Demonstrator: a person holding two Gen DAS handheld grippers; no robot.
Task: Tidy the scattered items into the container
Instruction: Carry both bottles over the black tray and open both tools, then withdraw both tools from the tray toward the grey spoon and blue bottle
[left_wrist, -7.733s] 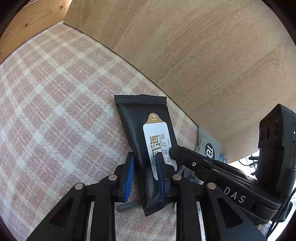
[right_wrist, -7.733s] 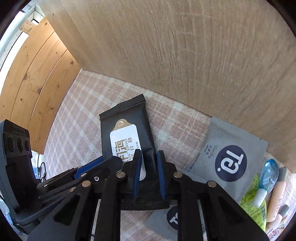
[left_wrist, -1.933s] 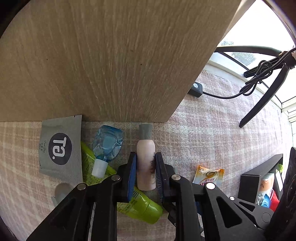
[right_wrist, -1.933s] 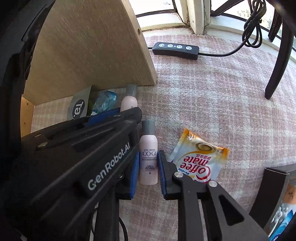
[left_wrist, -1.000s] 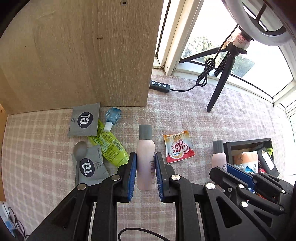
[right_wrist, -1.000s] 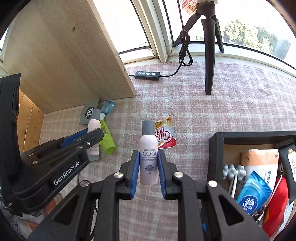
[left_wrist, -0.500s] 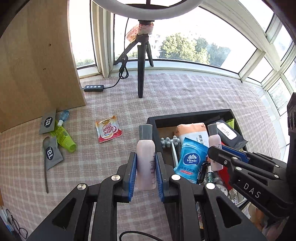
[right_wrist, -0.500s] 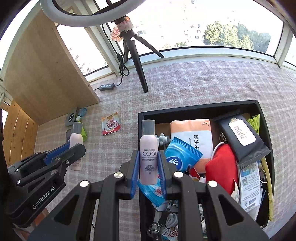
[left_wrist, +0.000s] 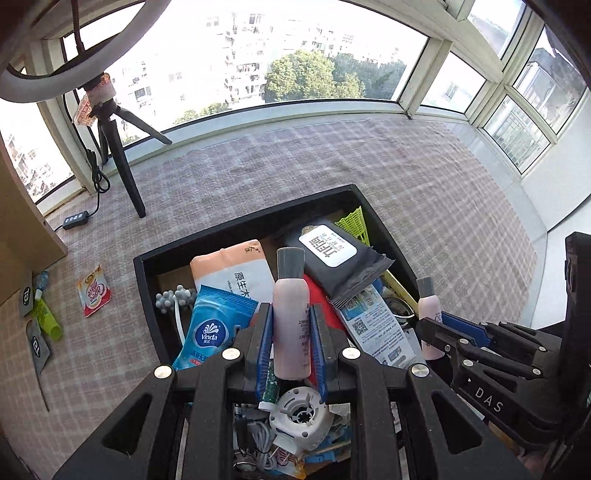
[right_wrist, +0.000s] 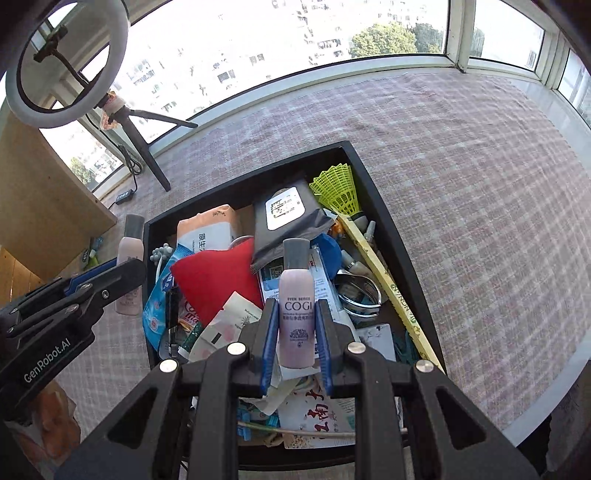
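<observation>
Right gripper was clamped on a pink COGI bottle, grey cap up, blue pads pressing both sides. It hung over the black container, which sat packed: red pouch, black wipes pack, peach tissue pack, blue Vinda pack, green shuttlecock, yellow stick along the right wall. Left gripper showed at the container's left edge, gripping a second pink bottle, same grey cap, over the checked cloth. Ring light on tripod stood far left by the window, beside a wooden panel.
</observation>
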